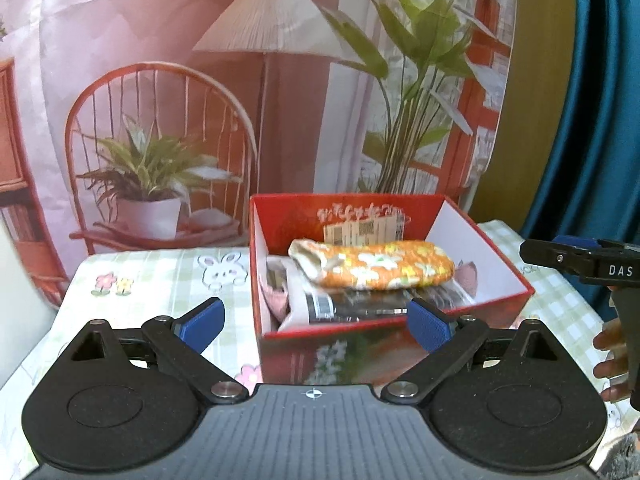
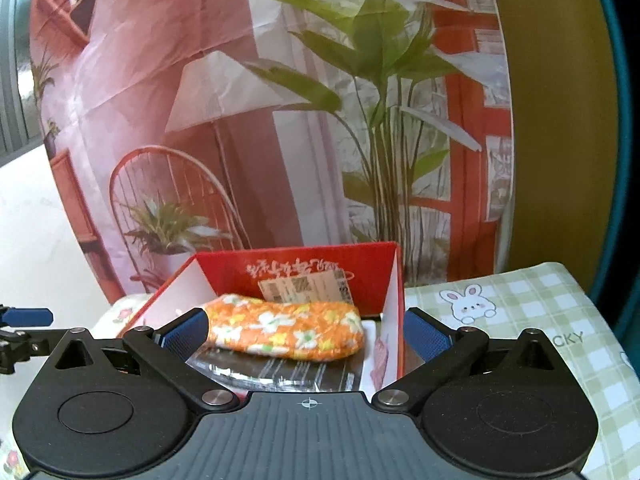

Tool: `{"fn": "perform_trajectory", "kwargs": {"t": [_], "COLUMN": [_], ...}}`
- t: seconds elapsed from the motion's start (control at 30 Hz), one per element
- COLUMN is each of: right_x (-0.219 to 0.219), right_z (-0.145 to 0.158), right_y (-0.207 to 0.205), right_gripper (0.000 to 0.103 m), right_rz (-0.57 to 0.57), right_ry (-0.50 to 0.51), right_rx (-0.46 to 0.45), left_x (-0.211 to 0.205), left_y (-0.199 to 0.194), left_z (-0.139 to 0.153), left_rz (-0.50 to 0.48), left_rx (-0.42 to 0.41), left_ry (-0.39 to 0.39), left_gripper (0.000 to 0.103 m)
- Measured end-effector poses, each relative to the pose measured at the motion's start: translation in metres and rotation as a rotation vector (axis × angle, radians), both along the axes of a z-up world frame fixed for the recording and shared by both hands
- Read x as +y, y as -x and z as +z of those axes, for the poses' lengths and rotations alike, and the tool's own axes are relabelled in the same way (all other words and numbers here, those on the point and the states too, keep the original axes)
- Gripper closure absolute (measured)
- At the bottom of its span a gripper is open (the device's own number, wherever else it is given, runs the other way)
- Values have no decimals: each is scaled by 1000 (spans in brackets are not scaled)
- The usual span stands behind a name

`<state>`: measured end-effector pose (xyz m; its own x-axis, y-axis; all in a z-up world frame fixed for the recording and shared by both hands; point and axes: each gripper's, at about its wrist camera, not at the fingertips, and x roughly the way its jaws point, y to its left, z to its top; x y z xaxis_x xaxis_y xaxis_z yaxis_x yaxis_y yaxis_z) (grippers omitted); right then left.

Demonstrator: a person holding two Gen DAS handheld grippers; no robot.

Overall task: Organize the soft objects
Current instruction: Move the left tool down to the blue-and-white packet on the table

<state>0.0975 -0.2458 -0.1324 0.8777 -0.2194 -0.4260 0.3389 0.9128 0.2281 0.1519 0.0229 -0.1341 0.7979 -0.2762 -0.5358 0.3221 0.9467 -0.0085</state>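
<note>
An orange flowered soft pouch [image 1: 372, 265] [image 2: 286, 330] lies across the top of the contents of a red open box [image 1: 492, 248] [image 2: 390, 280], over shiny striped packages [image 1: 352, 306] [image 2: 288, 372]. My left gripper [image 1: 316, 322] stands open just in front of the box's near wall, holding nothing. My right gripper [image 2: 306, 332] is open too, its fingers spread on either side of the box's near end, with the pouch just ahead between them. The right gripper's fingers [image 1: 576, 258] show at the right edge of the left wrist view.
The box stands on a green checked cloth with bunny prints [image 1: 160, 280] [image 2: 520, 312]. A printed backdrop of a chair, lamp and plants [image 1: 240, 100] hangs close behind. A blue curtain [image 1: 600, 120] is at the right. A person's fingers [image 1: 608, 360] hold the right gripper's handle.
</note>
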Motion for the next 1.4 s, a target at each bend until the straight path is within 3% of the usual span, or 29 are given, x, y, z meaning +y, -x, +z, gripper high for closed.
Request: {"fn": "perform_trajectory", "kwargs": {"t": [0.9, 1.4], "right_x": [73, 95], "right_z": [-55, -62], "right_y": [54, 67], "right_gripper": [0, 1], "right_rz": [33, 78], "right_ry": [48, 21], "right_rx": [144, 171], "left_x": [29, 53], "left_y": [65, 87], "left_z": [-36, -38], "left_rz": [48, 89], "left_rx": [56, 82], "left_ry": [-2, 13], "left_gripper": [4, 8]}}
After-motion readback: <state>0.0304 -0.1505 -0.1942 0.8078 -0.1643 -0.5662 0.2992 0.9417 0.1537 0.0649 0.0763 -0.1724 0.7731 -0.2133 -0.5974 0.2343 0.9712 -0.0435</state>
